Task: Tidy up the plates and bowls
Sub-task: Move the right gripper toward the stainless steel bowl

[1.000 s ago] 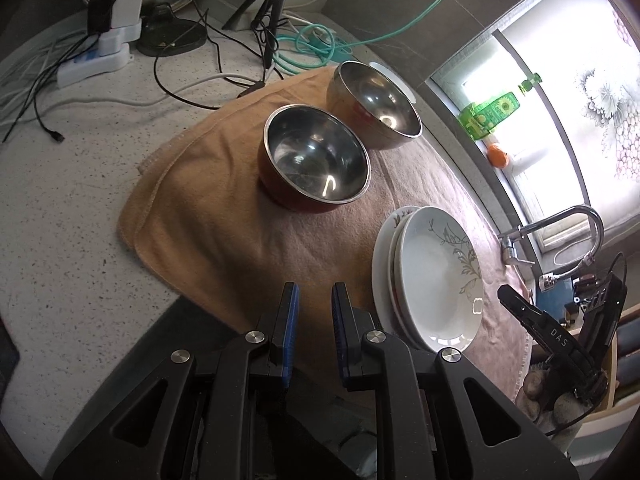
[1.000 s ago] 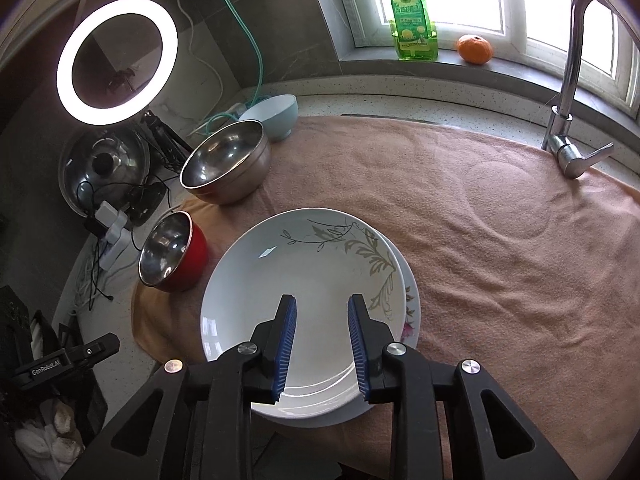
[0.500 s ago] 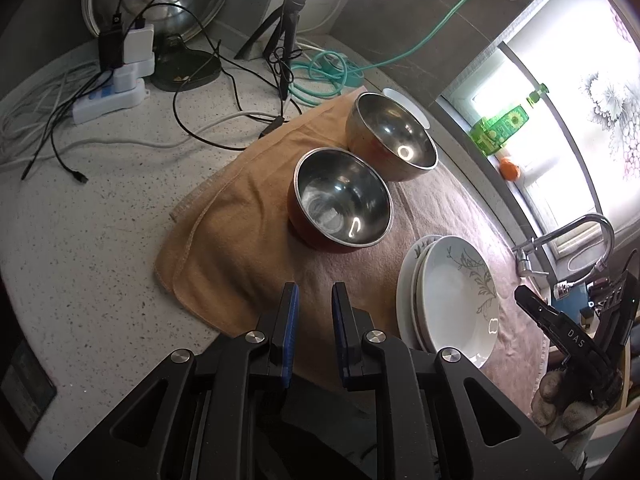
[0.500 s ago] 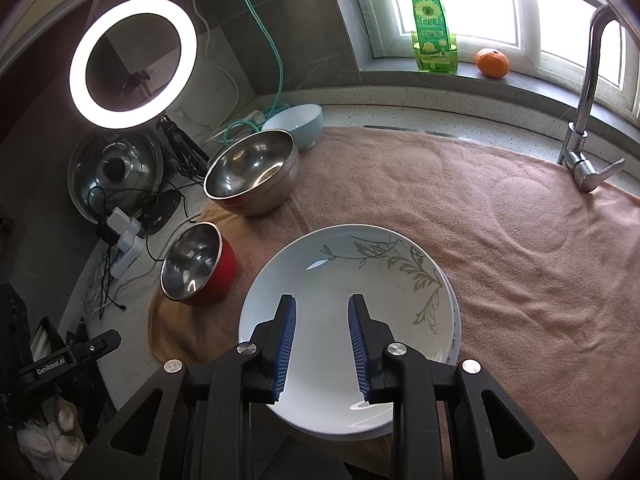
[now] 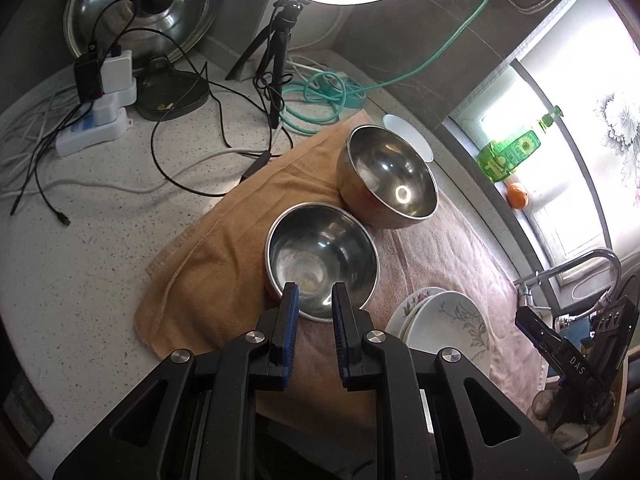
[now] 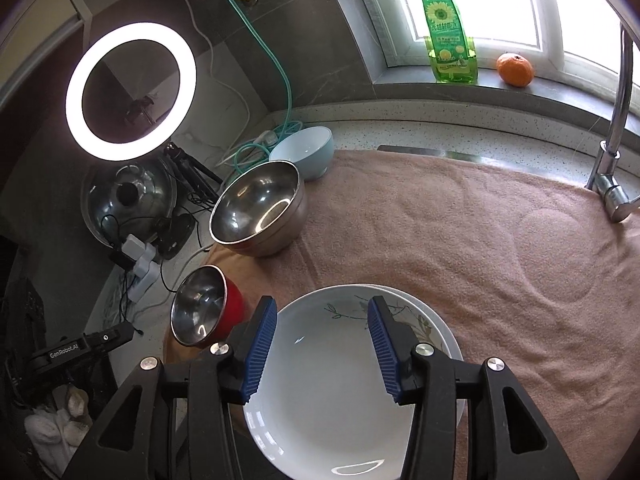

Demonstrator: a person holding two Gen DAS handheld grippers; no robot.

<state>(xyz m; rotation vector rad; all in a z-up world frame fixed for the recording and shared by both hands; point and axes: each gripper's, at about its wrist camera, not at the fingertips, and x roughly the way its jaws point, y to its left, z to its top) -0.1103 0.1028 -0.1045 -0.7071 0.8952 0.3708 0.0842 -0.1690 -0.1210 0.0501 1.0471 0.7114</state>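
Left gripper [image 5: 313,300]: fingers slightly apart, holding nothing, over the near rim of the red bowl [image 5: 321,267].
Right gripper [image 6: 321,326]: fingers wide apart, empty, above the stacked plates [image 6: 340,380].
Plates: at least two, stacked on the towel [image 6: 460,240].
Bowls: three; red, large steel bowl [image 6: 258,212], pale blue bowl [image 6: 304,152].
Writing: "DAS" on the right tool, "GenRobot.AI" on the left tool.
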